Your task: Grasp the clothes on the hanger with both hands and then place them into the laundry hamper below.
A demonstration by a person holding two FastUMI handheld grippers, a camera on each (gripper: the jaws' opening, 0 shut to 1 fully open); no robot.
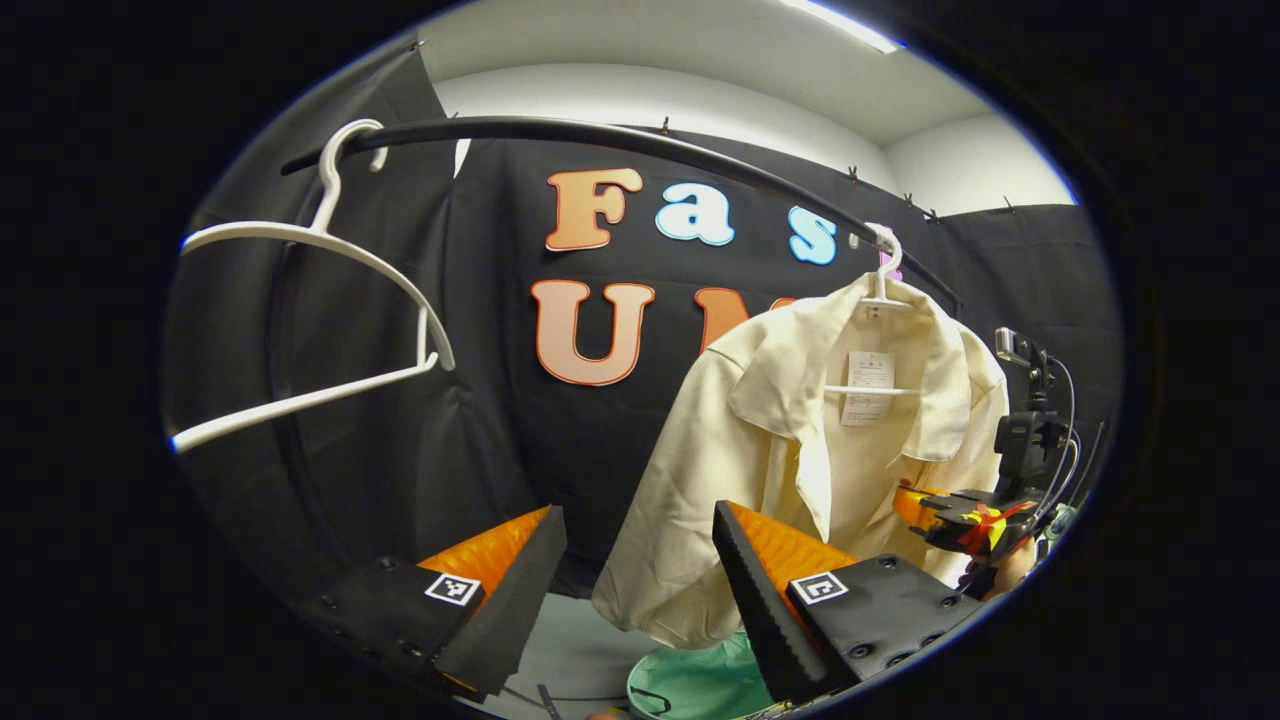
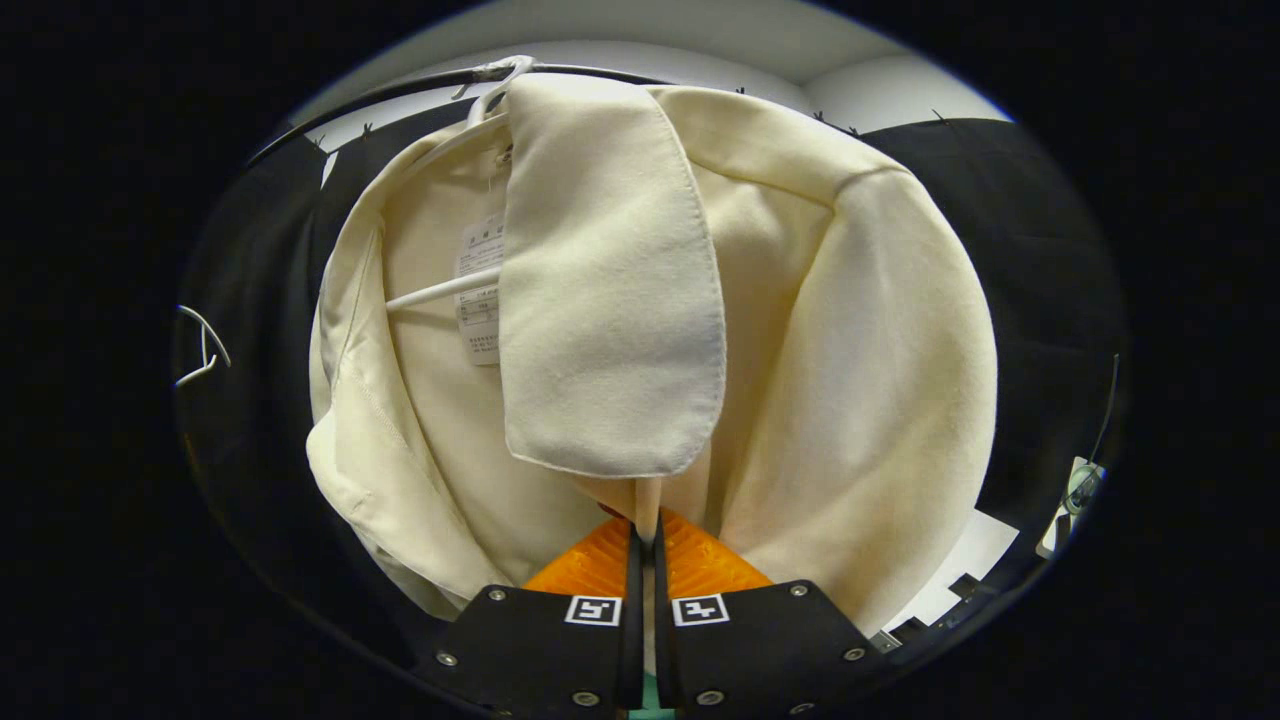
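Two hand-held grippers work: right hand-held gripper [image 2: 645, 545] pinches the shirt [image 2: 820, 330] front edge; left hand-held gripper [image 1: 640, 580] gapes empty, shirt hanging just rightward.

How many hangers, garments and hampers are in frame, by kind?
White plastic hangers: 2, one bare, one under the shirt
Cream collared shirt: 1
Mint green laundry hamper: 1
Total: 4
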